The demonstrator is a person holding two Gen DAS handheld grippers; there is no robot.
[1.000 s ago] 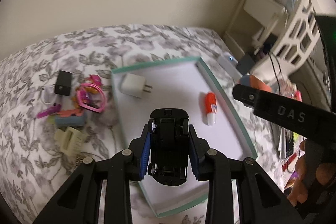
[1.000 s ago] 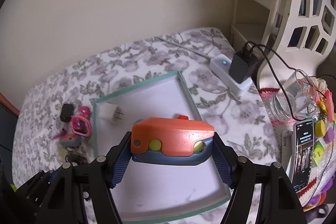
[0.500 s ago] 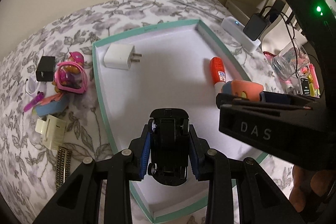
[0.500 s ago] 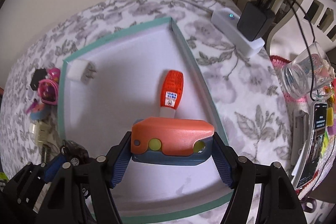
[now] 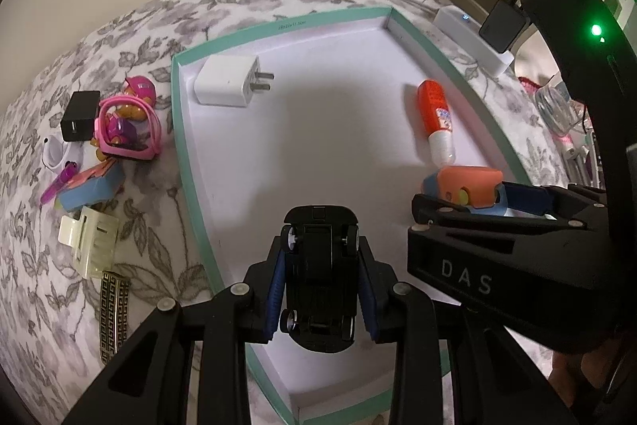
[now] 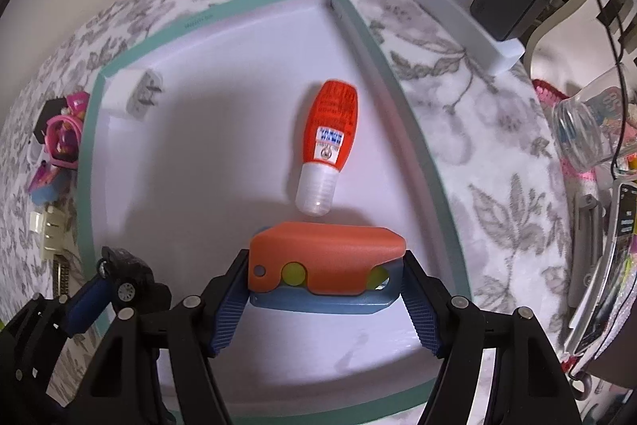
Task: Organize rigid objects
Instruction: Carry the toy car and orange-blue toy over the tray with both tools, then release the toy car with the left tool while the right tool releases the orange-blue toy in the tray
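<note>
The black toy car is clamped in the left claw above the teal tray, near its left wall. The orange-and-blue block is gripped crosswise in the right claw, just short of the orange bottle, which lies lengthwise ahead of it.

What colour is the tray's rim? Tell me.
Teal, around a white inside; the tray rim shows best in the left wrist view.
</note>
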